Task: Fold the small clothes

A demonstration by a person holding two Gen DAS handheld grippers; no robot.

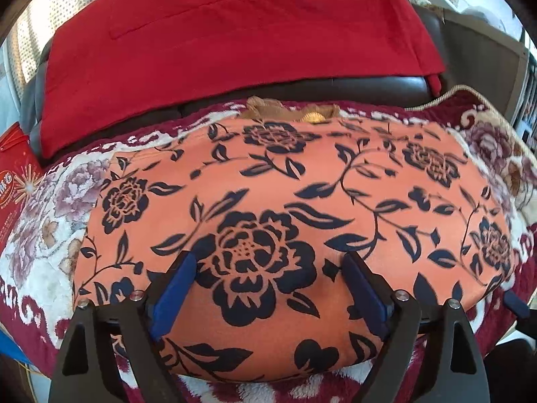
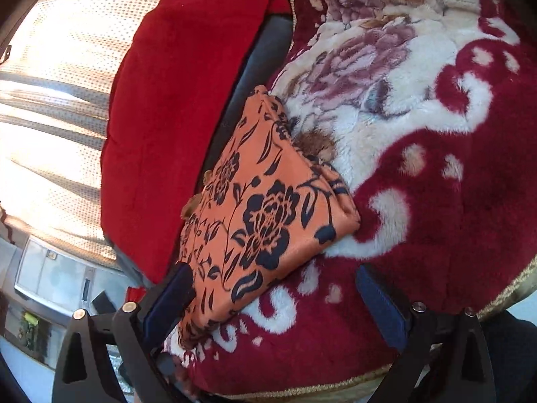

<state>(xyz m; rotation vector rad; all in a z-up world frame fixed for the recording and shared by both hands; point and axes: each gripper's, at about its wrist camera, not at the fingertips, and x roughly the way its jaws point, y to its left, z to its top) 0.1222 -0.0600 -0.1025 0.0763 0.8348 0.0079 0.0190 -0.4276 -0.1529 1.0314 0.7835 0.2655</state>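
An orange garment with dark blue flower print lies folded flat on a plush red and cream blanket. My left gripper is open and hovers over the garment's near part, fingers apart on either side of a large printed flower. In the right wrist view the same garment shows as a folded packet on the blanket. My right gripper is open, with its left finger at the garment's near corner and its right finger over the blanket.
A red cloth drapes over a dark leather seat back behind the garment; it also shows in the right wrist view. A brown trim piece peeks out at the garment's far edge. A red printed box lies at the left.
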